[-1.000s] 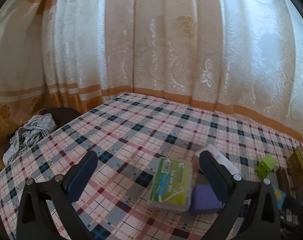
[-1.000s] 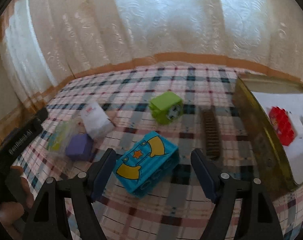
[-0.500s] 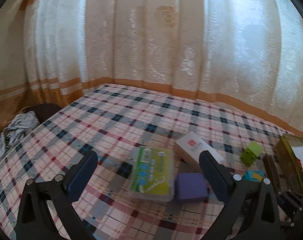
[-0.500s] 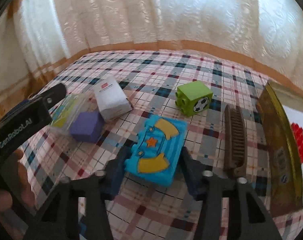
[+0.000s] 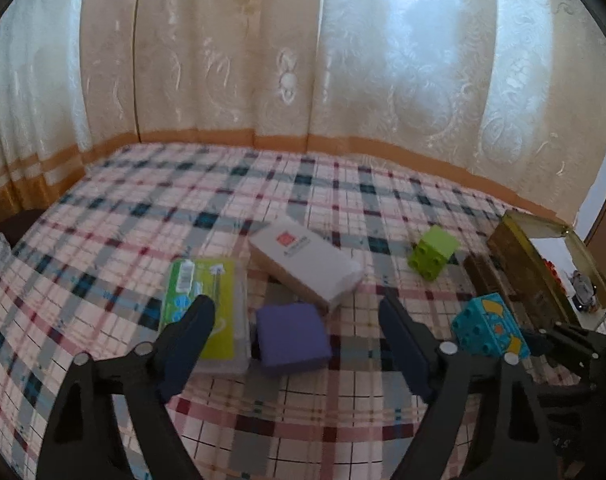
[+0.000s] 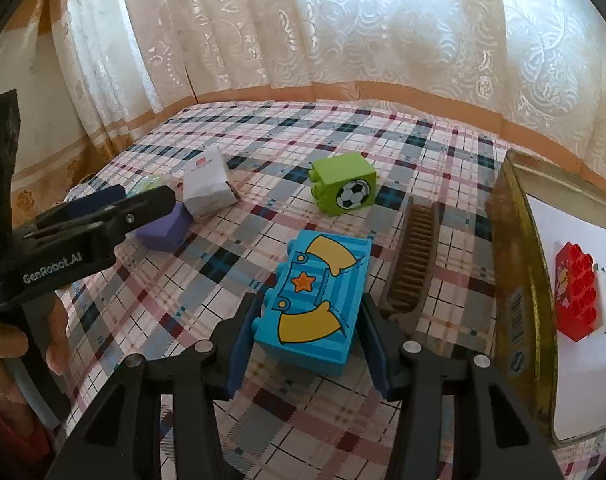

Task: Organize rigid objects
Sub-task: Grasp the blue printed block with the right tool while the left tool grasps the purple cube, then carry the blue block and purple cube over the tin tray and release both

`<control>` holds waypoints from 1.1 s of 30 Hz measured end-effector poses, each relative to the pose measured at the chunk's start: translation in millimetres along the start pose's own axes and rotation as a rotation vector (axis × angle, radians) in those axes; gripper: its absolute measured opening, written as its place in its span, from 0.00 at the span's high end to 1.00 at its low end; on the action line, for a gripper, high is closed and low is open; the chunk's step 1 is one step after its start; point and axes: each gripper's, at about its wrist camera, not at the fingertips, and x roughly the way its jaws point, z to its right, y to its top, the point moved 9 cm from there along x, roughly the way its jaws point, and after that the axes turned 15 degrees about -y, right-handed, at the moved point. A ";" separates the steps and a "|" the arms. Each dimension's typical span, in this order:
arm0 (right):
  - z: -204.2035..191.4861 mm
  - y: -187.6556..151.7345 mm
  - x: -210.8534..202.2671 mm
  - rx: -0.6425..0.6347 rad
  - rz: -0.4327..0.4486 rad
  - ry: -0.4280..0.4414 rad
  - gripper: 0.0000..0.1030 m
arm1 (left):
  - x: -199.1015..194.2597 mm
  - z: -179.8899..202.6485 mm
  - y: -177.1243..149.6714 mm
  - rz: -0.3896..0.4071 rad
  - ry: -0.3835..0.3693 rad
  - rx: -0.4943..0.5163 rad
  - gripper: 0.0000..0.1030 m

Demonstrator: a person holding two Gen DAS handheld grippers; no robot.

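My right gripper (image 6: 308, 304) is shut on a blue toy brick (image 6: 323, 264) with a yellow pattern and an orange star, its pads pressing both long sides. My left gripper (image 5: 294, 304) hangs over a purple block (image 5: 291, 340) that lies between its fingers. Those jaws are closing, and the pads stand apart from the block. From the left wrist, the blue brick (image 5: 491, 328) shows at the right. The right wrist view shows the left gripper (image 6: 115, 208) at the left, held by a hand.
On the plaid cloth (image 5: 143, 208) lie a clear case with a green label (image 5: 205, 304), a white carton (image 5: 303, 264), a green football brick (image 6: 343, 188) and a brown brush (image 6: 413, 264). A gold tin (image 6: 519, 280) at the right holds a red brick (image 6: 575, 292). Curtains hang behind.
My right gripper came down around the blue brick and shut on it. The left gripper swung right and tilted down over the purple block, and its jaws narrowed.
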 end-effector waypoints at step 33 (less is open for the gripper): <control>-3.6 13.4 -30.4 0.033 0.155 0.029 0.50 | -5.5 -5.0 -1.6 0.061 -0.099 -0.124 0.83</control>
